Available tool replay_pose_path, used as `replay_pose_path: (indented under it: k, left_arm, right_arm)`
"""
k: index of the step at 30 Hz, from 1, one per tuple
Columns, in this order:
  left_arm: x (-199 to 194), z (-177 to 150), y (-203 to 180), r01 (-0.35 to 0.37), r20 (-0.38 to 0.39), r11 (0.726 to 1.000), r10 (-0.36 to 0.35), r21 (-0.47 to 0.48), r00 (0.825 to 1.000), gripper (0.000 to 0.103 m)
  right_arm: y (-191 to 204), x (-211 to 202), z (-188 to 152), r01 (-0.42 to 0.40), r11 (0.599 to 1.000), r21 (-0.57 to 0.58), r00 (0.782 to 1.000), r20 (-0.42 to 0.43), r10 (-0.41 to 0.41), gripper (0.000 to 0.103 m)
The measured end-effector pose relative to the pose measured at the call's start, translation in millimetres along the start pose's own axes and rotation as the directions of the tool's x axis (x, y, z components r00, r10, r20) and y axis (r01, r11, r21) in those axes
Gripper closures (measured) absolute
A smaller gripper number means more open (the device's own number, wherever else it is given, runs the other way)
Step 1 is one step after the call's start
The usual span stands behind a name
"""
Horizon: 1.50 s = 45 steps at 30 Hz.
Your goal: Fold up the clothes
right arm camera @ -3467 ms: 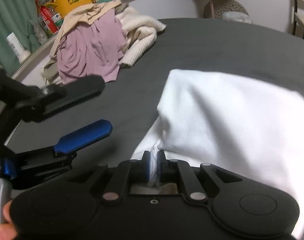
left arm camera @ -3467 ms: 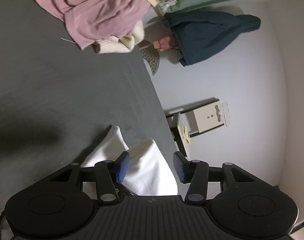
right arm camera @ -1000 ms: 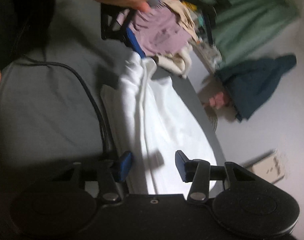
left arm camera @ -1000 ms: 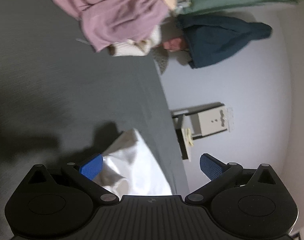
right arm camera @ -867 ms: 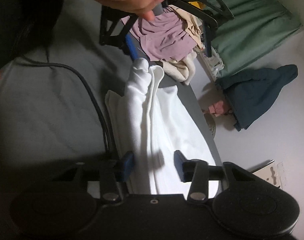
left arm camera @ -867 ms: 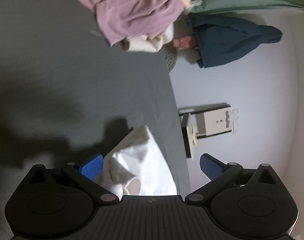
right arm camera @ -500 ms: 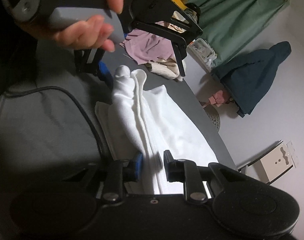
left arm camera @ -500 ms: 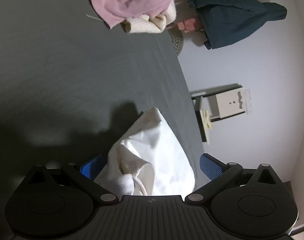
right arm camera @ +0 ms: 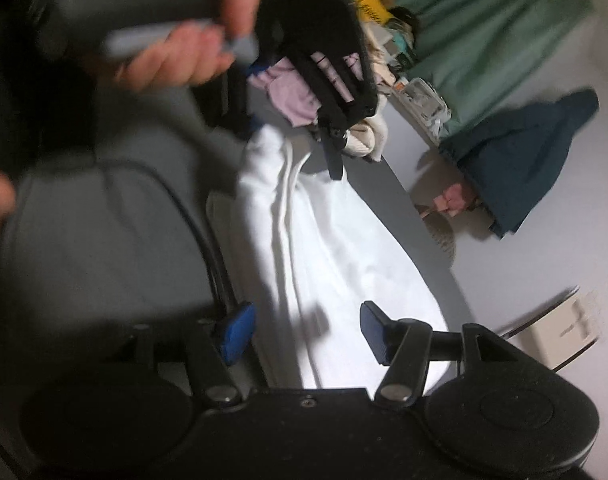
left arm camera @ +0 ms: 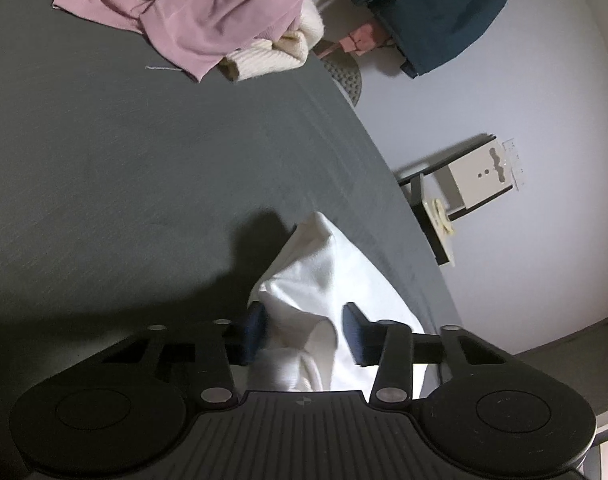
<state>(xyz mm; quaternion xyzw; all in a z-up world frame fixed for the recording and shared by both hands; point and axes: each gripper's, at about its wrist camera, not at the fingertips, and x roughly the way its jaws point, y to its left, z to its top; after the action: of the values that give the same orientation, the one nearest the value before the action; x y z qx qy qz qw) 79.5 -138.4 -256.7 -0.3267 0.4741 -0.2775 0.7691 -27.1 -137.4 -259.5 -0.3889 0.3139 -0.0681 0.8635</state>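
Cloth fills the lower centre of my left wrist view: a white garment (left arm camera: 323, 276) lies bunched on the dark grey bed surface (left arm camera: 124, 152), near its right-hand edge. My left gripper (left arm camera: 304, 334) has its blue pads on either side of a raised fold of this garment, with a gap remaining between them; the fabric sits in that gap and touches the left pad, but I cannot tell whether it is clamped. At the far end of the bed lies a pile with a pink garment (left arm camera: 208, 12) on top and a cream knit (left arm camera: 272, 54) beneath it. A dark blue garment (left arm camera: 443, 12) hangs against the pale wall, and a small white stand (left arm camera: 475, 176) sits beside the bed. In my right wrist view, which is motion-blurred, my right gripper (right arm camera: 307, 332) has its pads well apart and grips nothing; the white garment (right arm camera: 323, 248) stretches away from between them, lengthwise along the bed edge. At the garment's far end I see the left gripper (right arm camera: 323, 92) from outside, held by a hand (right arm camera: 176, 56), its fingers reaching down to the cloth. A black cable (right arm camera: 184, 208) runs across the bed to the left of the garment. A green curtain (right arm camera: 483, 20) hangs behind.
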Motion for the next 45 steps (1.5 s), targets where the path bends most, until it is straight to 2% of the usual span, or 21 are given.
replay_pose_path:
  k: [3,5,7,8,11,14,15,18,23,27,28,29,30,31,32,34,35,37,40,43,45]
  left_arm:
    - [0.5,-0.1,2.4,0.005,0.007,1.000,-0.005,0.000,1.000,0.069]
    - [3.1,-1.1,3.7,0.008,0.006,1.000,-0.008,0.002,1.000,0.080]
    - [5.5,-2.9,5.3,0.022,0.010,1.000,-0.022,-0.008,1.000,0.084]
    - [5.9,-3.3,6.0,0.048,0.013,0.999,-0.048,-0.017,0.999,0.085]
    - [11.2,-4.0,4.2,0.154,0.002,0.987,-0.154,-0.039,0.988,0.086]
    - [17.1,-9.6,-8.4,0.253,-0.016,0.967,-0.254,-0.026,0.967,0.086]
    - [18.1,-12.0,-13.7,0.261,-0.021,0.965,-0.261,-0.008,0.965,0.086]
    - [20.3,-15.5,-15.1,0.160,-0.021,0.987,-0.160,0.032,0.987,0.085]
    - [15.1,-8.8,8.7,0.039,0.011,0.998,-0.039,-0.039,0.999,0.085]
    - [5.5,-6.0,17.0,0.028,0.005,0.993,-0.028,-0.112,1.000,0.085]
    - [3.6,-5.6,16.2,0.026,-0.006,0.992,-0.027,-0.125,1.000,0.078]
    - [1.9,-5.2,15.0,0.025,-0.017,0.991,-0.028,-0.134,0.999,0.057]
    - [0.3,-5.5,12.8,0.030,-0.024,0.991,-0.033,-0.132,0.999,0.043]
    - [-1.4,-6.8,10.0,0.040,-0.021,0.991,-0.043,-0.125,0.999,0.014]
    - [-3.9,-8.4,6.7,0.051,-0.018,0.992,-0.054,-0.117,0.998,0.002]
    - [-12.8,-13.1,-1.0,0.073,-0.020,0.992,-0.076,-0.104,0.997,0.002]
    - [-17.9,-16.7,-3.8,0.076,-0.027,0.993,-0.078,-0.088,0.997,0.002]
    - [-28.6,-27.5,-7.8,0.069,-0.039,0.996,-0.071,-0.047,0.997,0.002]
    - [-34.9,-44.3,-7.4,0.039,-0.047,0.999,-0.040,-0.027,0.998,0.002]
    - [-33.0,-55.8,-7.6,-0.001,-0.055,1.000,0.001,-0.003,0.998,0.002]
    - [-29.8,-59.3,-9.4,-0.028,-0.053,0.999,0.030,0.034,0.998,0.003]
  right_arm:
    - [1.2,3.4,-4.4,0.031,1.000,0.000,0.999,-0.015,-0.031,0.062]
    - [1.4,6.0,-6.1,0.029,1.000,0.001,0.999,-0.024,-0.029,0.065]
    - [-0.6,6.0,-6.1,0.012,1.000,0.015,1.000,-0.028,-0.012,0.085]
    - [-2.7,3.2,-5.3,0.013,0.999,0.034,1.000,-0.021,-0.012,0.089]
    - [-14.5,-5.3,-3.5,0.041,0.994,0.100,0.999,-0.002,-0.041,0.092]
    - [-30.7,-13.6,-6.4,0.093,0.984,0.150,0.996,-0.006,-0.093,0.092]
    - [-34.3,-15.6,-8.7,0.103,0.982,0.161,0.995,-0.013,-0.102,0.093]
    - [-40.1,-19.3,-15.8,0.100,0.978,0.184,0.995,-0.034,-0.096,0.093]
    - [-16.3,-14.5,-17.1,0.016,0.995,0.103,0.998,-0.060,-0.009,0.089]
    - [-23.0,-25.1,-12.6,-0.058,0.986,0.159,0.998,0.010,0.057,0.051]
    - [-24.7,-27.8,-11.5,-0.076,0.982,0.172,0.997,0.028,0.073,0.050]
    - [-26.4,-30.5,-10.4,-0.095,0.978,0.185,0.995,0.046,0.088,0.047]
    - [-28.1,-33.1,-9.3,-0.114,0.974,0.198,0.993,0.064,0.103,0.046]
    - [-39.1,-34.0,-7.3,-0.134,0.963,0.232,0.989,0.090,0.116,0.046]
    - [-53.2,-34.1,-4.9,-0.154,0.949,0.274,0.985,0.119,0.125,0.045]
    - [-85.4,-29.1,1.3,-0.200,0.915,0.351,0.975,0.164,0.150,0.045]
    - [-107.6,-18.4,5.6,-0.234,0.894,0.382,0.968,0.179,0.176,0.045]
    - [-150.8,11.0,13.5,-0.353,0.836,0.421,0.935,0.202,0.293,0.045]
    - [-201.2,67.9,23.7,-0.535,0.715,0.450,0.842,0.210,0.497,0.047]
    - [-226.8,118.9,32.8,-0.597,0.634,0.492,0.781,0.175,0.599,0.050]
    - [-232.0,152.6,36.4,-0.642,0.552,0.533,0.711,0.143,0.689,0.052]
